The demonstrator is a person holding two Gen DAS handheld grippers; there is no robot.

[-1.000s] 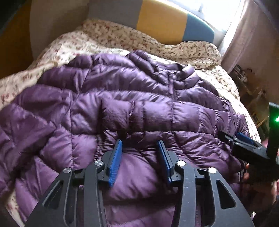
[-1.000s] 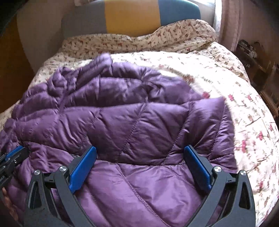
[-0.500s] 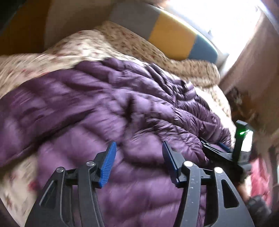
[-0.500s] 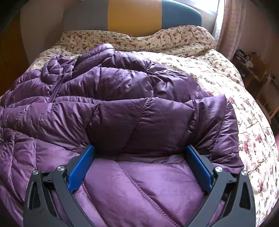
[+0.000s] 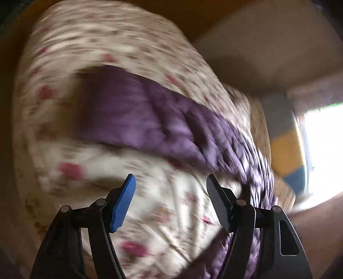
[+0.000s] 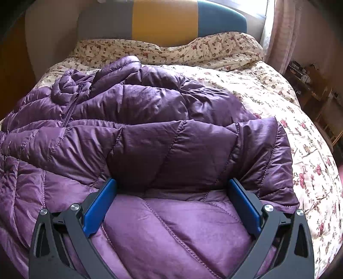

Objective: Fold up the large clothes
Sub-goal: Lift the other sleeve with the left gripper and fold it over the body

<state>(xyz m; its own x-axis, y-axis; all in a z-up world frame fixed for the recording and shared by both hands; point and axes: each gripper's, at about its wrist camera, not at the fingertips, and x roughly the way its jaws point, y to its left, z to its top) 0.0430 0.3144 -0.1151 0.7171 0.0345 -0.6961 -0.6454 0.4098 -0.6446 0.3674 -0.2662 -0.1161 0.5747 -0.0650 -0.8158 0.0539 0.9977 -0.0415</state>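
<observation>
The purple jacket (image 6: pixel 163 137) is laid along the bed (image 6: pixel 278 103), collar towards the headboard (image 6: pixel 163 19). The right hand-held gripper (image 6: pixel 171 206) is spread wide, straddling a folded quilted panel. The left hand-held gripper (image 5: pixel 171 199) is tilted, spread, nothing pinched; its view is blurred.

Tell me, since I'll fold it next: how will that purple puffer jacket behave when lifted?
The purple puffer jacket will likely flop and drape, as it already lies in soft, bunched folds. Its puffy quilted panels suggest it is light for its bulk. The sheeny shell may slip between gripper pads.
</observation>
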